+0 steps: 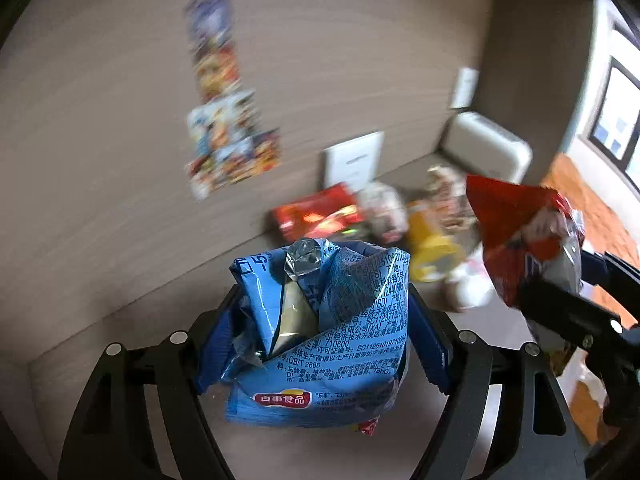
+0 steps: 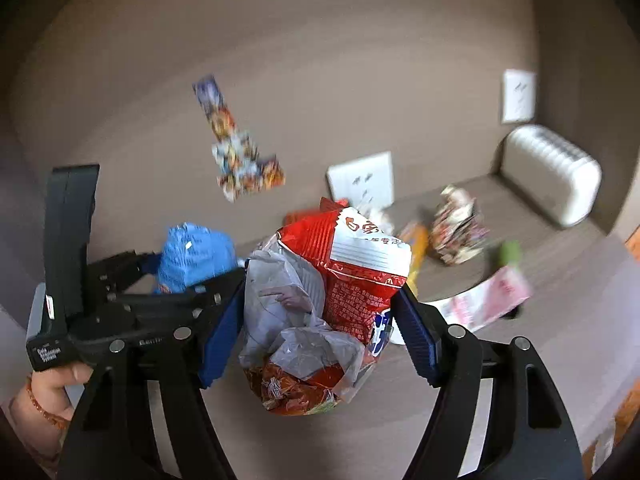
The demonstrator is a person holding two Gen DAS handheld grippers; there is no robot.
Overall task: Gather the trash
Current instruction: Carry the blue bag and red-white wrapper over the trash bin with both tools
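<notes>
Between the blue pads of the left gripper [image 1: 326, 320] sat a crumpled blue chip bag [image 1: 320, 332], clamped tight, long axis running straight out along the fingers, torn silver-lined mouth pointing away toward the wall. Right gripper [image 2: 320, 308] was squeezed on a red snack bag [image 2: 340, 280] the same way, standing lengthwise between the pads with its open top aimed at the back wall and some grey plastic bunched against it. Both bags were held up off the tabletop [image 2: 560, 340]. More wrappers [image 2: 456, 232] were piled toward the table's far edge near a white toaster-looking box [image 2: 548, 180] in the far right corner, all pretty blurry. A pink packet [image 2: 488, 300] lay nearer the right edge.
</notes>
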